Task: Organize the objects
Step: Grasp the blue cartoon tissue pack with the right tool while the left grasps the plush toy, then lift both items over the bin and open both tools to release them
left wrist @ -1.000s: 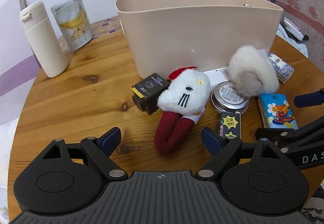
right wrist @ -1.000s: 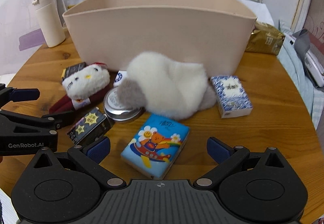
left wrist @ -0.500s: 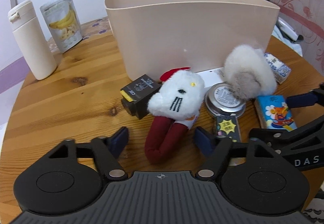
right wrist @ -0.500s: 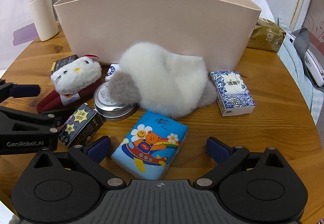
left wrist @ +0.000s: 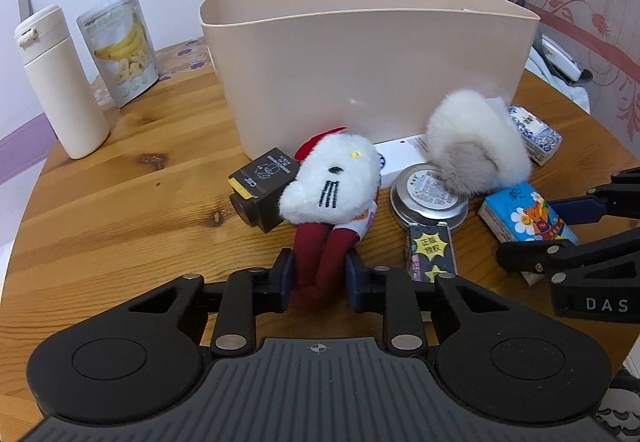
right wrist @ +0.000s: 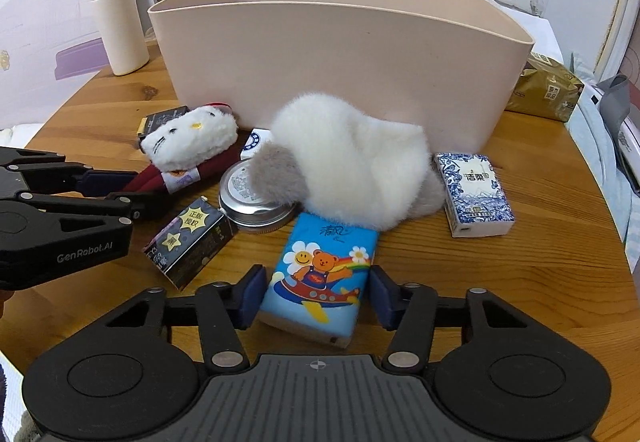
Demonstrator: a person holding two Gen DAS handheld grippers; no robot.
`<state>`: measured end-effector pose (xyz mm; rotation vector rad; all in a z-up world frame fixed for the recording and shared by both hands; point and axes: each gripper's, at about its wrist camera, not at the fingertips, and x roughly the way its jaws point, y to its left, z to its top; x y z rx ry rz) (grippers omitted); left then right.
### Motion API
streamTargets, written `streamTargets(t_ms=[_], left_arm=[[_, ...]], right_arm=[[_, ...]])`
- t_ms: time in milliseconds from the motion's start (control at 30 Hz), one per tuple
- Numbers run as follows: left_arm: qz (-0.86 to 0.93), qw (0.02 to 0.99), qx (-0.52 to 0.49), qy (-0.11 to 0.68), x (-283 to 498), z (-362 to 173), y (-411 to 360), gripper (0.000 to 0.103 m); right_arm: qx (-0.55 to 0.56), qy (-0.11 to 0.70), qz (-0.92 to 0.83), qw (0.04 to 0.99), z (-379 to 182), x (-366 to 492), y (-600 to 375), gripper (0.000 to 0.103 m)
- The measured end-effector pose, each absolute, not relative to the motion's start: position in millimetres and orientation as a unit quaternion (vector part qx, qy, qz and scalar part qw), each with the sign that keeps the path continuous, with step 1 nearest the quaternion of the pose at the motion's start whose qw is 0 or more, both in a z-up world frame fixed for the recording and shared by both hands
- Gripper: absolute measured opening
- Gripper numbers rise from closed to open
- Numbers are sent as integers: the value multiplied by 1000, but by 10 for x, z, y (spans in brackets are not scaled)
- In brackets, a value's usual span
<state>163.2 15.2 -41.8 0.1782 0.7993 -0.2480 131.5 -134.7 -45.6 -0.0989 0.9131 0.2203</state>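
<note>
Left wrist view: the left tool [left wrist: 319, 280] is closed on the dark red legs of one white plush cat [left wrist: 330, 182], its pads pressed against both sides. The cat has a red bow, a yellow nose and stitched whiskers, and lies on the wooden bench [left wrist: 120, 194] with its head toward the beige bin [left wrist: 368, 70]. One black box [left wrist: 262, 188] touches the cat's left side. One round tin [left wrist: 428, 196] lies to the right, with a fluffy white slipper [left wrist: 476, 144] overlapping its far edge and a dark star-printed carton [left wrist: 430, 250] just in front. One cream bottle [left wrist: 60, 82] and one banana snack pouch [left wrist: 118, 46] stand well apart at the far left.

Right wrist view: the right tool [right wrist: 316, 296] has its pads on both sides of one blue tissue pack [right wrist: 322, 274] printed with a bear in a plane; whether they grip it I cannot tell. The slipper lies just beyond the pack, touching its far end. One blue-and-white tissue pack [right wrist: 474, 194] sits to the right, and one gold packet [right wrist: 546, 90] beside the bin.
</note>
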Motion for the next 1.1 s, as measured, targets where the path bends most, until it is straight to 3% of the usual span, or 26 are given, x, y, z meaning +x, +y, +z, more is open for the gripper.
streamTargets(t_ms=[1100], left_arm=[[-132,945,67,291,1173,435,199,24]], right_arm=[[-20,343,71,936,190,1107,-1863,44]])
